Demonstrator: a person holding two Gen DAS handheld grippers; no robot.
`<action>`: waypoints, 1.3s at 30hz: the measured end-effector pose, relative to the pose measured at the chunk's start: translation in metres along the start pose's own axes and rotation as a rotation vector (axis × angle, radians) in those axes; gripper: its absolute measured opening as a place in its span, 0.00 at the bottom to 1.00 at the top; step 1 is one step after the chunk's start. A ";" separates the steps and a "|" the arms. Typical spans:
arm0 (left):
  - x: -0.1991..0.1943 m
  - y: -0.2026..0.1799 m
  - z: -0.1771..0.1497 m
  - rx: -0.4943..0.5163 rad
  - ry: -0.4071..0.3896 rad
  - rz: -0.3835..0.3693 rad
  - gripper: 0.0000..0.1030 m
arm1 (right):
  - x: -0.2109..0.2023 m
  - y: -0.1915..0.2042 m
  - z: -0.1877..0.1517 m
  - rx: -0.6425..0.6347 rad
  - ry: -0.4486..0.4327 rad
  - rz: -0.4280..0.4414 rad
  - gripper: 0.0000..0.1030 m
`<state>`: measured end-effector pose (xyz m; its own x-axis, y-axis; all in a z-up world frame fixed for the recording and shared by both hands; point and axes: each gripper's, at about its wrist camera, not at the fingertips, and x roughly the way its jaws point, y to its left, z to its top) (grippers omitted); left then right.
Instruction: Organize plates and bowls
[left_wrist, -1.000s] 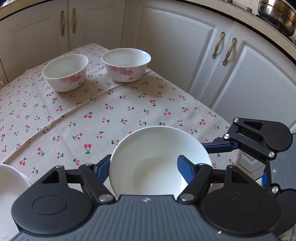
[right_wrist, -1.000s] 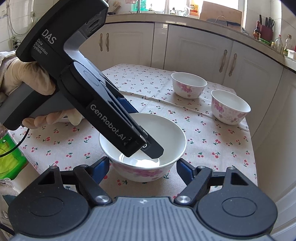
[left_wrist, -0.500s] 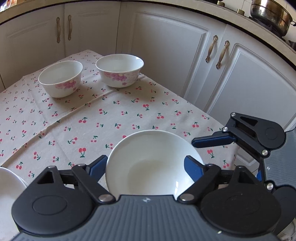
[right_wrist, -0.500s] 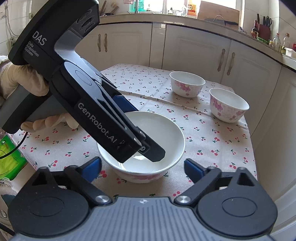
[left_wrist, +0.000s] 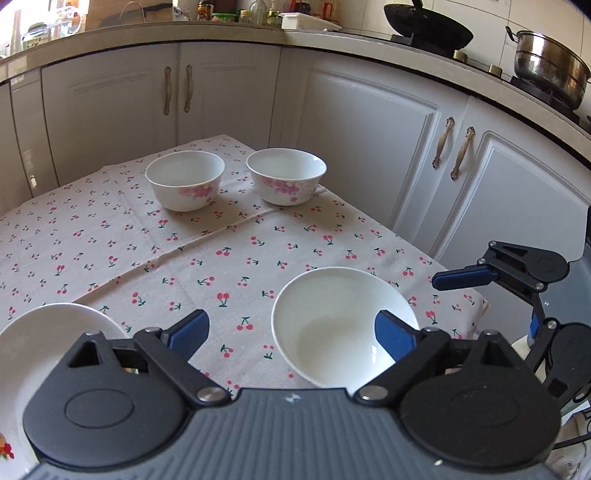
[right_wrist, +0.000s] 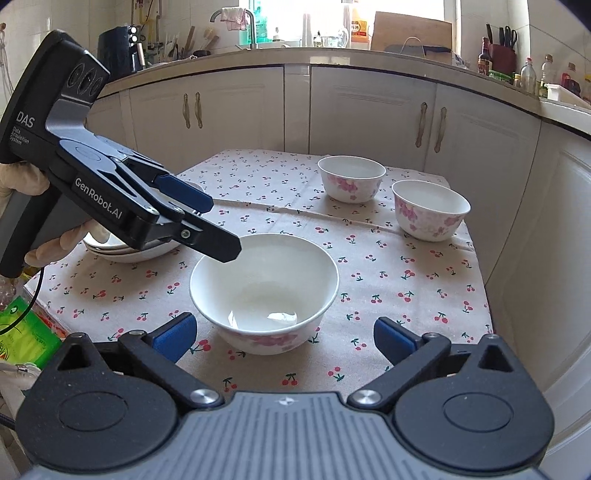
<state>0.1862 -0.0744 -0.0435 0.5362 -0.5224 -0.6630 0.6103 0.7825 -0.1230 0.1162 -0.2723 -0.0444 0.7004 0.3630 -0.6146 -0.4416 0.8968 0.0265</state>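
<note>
Near bowl (right_wrist: 264, 291) set down | both tools (left_wrist: 291, 334) (right_wrist: 284, 334) just opening, empty | plates (right_wrist: 125, 251) stacked | far bowls (right_wrist: 391, 201) unstacked

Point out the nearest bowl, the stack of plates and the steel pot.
Nearest bowl (right_wrist: 264, 291): right wrist view, inside bottom.
Stack of plates (right_wrist: 122, 253): right wrist view, front rim.
Steel pot (left_wrist: 546, 68): left wrist view, side wall.

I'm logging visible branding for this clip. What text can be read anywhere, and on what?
"DAS" over "Data Acquisition System": on the body of the left gripper, right wrist view.
"GenRobot.AI": along that gripper's side.
Bottle labels on the counter and print on the green packet: too small or blurred to read.
</note>
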 end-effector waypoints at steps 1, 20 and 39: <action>-0.003 0.000 -0.001 -0.005 -0.011 0.011 0.93 | -0.001 0.000 0.001 -0.001 -0.005 -0.003 1.00; 0.019 0.004 0.064 0.062 0.005 0.034 0.93 | 0.005 -0.062 0.020 0.027 -0.049 -0.129 1.00; 0.144 -0.008 0.165 0.211 0.088 -0.005 0.93 | 0.071 -0.148 0.061 -0.016 -0.030 -0.131 1.00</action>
<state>0.3541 -0.2115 -0.0161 0.4855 -0.4869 -0.7261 0.7263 0.6869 0.0250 0.2660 -0.3640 -0.0439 0.7687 0.2508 -0.5884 -0.3541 0.9330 -0.0650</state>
